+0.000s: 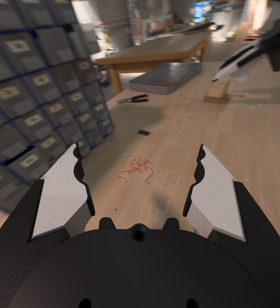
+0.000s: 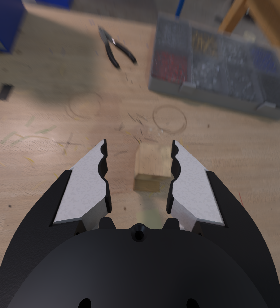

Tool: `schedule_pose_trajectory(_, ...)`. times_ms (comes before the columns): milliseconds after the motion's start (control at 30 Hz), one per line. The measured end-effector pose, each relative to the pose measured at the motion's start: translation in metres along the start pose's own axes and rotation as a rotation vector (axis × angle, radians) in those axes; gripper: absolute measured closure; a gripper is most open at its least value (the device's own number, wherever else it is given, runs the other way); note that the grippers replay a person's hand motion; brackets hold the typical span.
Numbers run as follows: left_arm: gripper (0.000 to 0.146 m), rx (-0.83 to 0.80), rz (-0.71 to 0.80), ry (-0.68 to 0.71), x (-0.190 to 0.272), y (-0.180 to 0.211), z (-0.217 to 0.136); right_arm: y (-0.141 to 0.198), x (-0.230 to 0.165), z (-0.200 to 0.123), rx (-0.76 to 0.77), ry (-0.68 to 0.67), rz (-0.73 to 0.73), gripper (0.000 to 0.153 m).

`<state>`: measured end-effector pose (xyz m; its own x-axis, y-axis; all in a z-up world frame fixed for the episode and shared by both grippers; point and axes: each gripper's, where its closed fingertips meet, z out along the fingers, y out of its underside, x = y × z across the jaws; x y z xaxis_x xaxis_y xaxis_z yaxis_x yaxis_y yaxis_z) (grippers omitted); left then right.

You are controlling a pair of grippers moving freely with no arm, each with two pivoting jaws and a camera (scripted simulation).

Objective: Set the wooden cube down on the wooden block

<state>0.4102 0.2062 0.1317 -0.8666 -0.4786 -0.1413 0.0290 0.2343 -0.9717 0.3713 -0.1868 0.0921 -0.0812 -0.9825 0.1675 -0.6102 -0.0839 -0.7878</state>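
The right hand-held gripper (image 2: 139,141) hangs with its jaws apart and nothing between them. In its own view a pale wooden piece (image 2: 151,160) lies on the table (image 2: 35,175) just below and beyond the fingertips. The piece sits right of the middle of the gap, and its right edge is hidden behind the right finger. The picture is smeared. A lighter top and a darker lower front show, but I cannot tell whether this is the cube resting on the block or one piece alone.

The main risk, as I judge it, is that offset. If the right hand-held gripper goes down as it stands, the right fingertip may land on top of the wood instead of beside it, and then tip it or push it along the table. If the cube does stand on the block, a nudge like that could slide it off. The jaws look only a little wider than the piece, so there is little room for error.

The left hand-held gripper (image 1: 139,146), also spread and empty, is low over bare table at the centre of its frame, well apart from the wood. It poses no threat unless it swings right. The pliers (image 2: 117,48) and grey parts box (image 2: 219,70) in the upper frame lie clear.
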Motion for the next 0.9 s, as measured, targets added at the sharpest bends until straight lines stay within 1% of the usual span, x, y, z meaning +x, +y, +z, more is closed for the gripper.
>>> schedule_pose_trajectory(100, 0.007, -0.004, -0.046, -0.195, -0.022, -0.010, -0.022, -0.033, -0.021, -0.018, 0.218, -0.024, -0.045, 0.056)
schedule_pose_trajectory(167, 0.006, -0.015, -0.076, -0.298, -0.033, -0.013, -0.040, -0.052, -0.034, -0.029, 0.349, -0.013, -0.075, 0.038)
schedule_pose_trajectory(233, 0.005, -0.020, -0.103, -0.419, -0.044, -0.016, -0.062, -0.067, -0.048, -0.041, 0.452, -0.007, -0.096, 0.016)
schedule_pose_trajectory(267, 0.004, -0.021, -0.107, -0.476, -0.049, -0.018, -0.073, -0.072, -0.054, -0.045, 0.478, -0.006, -0.106, 0.011)
schedule_pose_trajectory(367, 0.004, 0.021, -0.080, -0.609, -0.057, -0.027, -0.104, -0.082, -0.064, -0.058, 0.524, 0.012, -0.088, 0.009)
schedule_pose_trajectory(500, 0.004, 0.051, -0.083, -0.784, -0.065, -0.034, -0.146, -0.092, -0.082, -0.071, 0.592, -0.063, -0.007, 0.009)
schedule_pose_trajectory(567, 0.004, 0.094, -0.116, -0.838, -0.068, -0.036, -0.165, -0.092, -0.088, -0.073, 0.589, -0.080, 0.005, 0.009)
schedule_pose_trajectory(633, 0.004, 0.099, -0.147, -0.867, -0.069, -0.034, -0.178, -0.091, -0.091, -0.073, 0.577, -0.069, 0.001, 0.009)
schedule_pose_trajectory(733, 0.004, 0.048, -0.167, -0.902, -0.072, -0.022, -0.188, -0.089, -0.096, -0.073, 0.567, -0.069, 0.001, 0.009)
schedule_pose_trajectory(900, 0.004, -0.098, -0.222, -0.896, -0.073, 0.011, -0.183, -0.081, -0.102, -0.069, 0.514, -0.063, -0.004, 0.009)
